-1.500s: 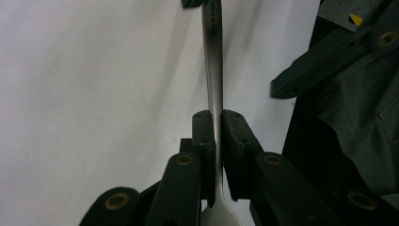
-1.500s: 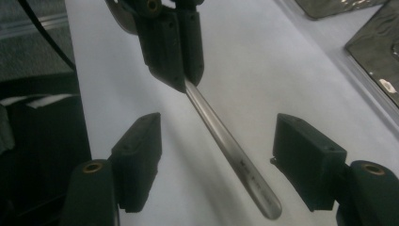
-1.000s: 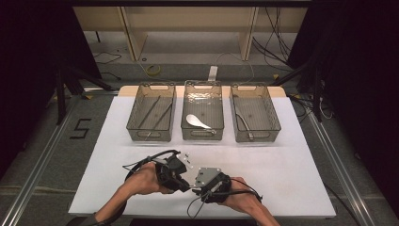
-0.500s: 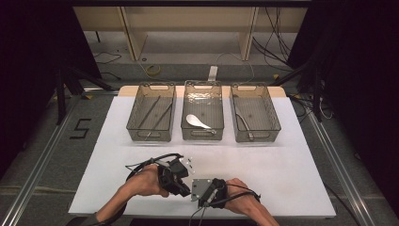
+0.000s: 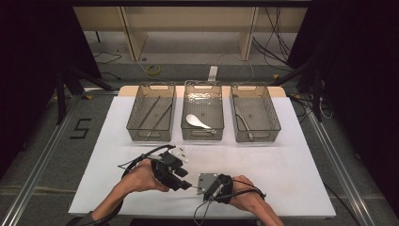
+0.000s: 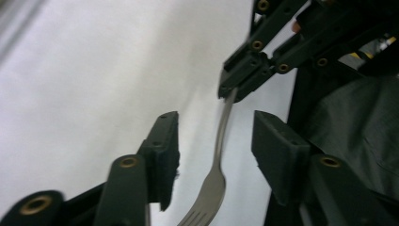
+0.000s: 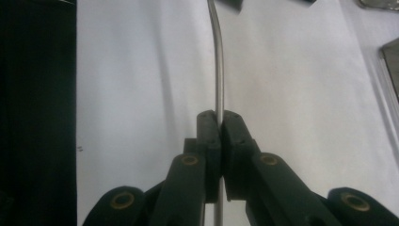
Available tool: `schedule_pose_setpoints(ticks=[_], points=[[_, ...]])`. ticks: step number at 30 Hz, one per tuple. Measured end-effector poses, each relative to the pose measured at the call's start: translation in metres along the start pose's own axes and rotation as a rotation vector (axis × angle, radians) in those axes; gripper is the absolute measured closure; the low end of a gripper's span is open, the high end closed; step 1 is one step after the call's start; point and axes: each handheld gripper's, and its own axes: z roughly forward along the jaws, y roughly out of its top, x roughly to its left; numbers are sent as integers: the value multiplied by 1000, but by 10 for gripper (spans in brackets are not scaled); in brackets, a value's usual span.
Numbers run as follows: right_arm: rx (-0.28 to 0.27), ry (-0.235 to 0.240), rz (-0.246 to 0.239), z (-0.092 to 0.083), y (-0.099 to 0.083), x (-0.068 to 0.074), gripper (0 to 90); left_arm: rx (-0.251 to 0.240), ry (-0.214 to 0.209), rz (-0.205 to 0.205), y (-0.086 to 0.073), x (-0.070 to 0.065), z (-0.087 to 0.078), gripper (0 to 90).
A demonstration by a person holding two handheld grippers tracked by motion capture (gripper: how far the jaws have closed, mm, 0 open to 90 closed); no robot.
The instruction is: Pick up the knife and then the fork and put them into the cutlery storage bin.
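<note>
Both hands rest low at the near edge, close together. The left gripper has just been opening, its jaws standing apart around a fork. The right gripper is squeezed tight on the fork's handle.

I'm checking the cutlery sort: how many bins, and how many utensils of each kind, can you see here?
Clear bins: 3
Chopsticks: 2
White spoon: 1
Fork: 1
Metal utensil in the right bin, kind unclear: 1
Total: 8
</note>
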Motion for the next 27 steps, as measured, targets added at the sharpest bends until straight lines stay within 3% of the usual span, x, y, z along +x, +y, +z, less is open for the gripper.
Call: schedule_pose_setpoints(ticks=[6,10,18,23,27], points=[[17,-26,40,-1,-7,-7,877,-72,61,-6,-2,4,-9,335],[23,-47,82,-5,-13,-14,877,-145,105,-21,-4,6,-15,273],[26,-100,160,-11,-29,-30,877,-296,160,-62,-11,10,-26,242],[27,-124,208,-16,-37,-36,877,-367,175,-95,-18,15,-29,231],[35,-142,239,-18,-42,-41,877,-397,181,-117,-24,20,-31,211]])
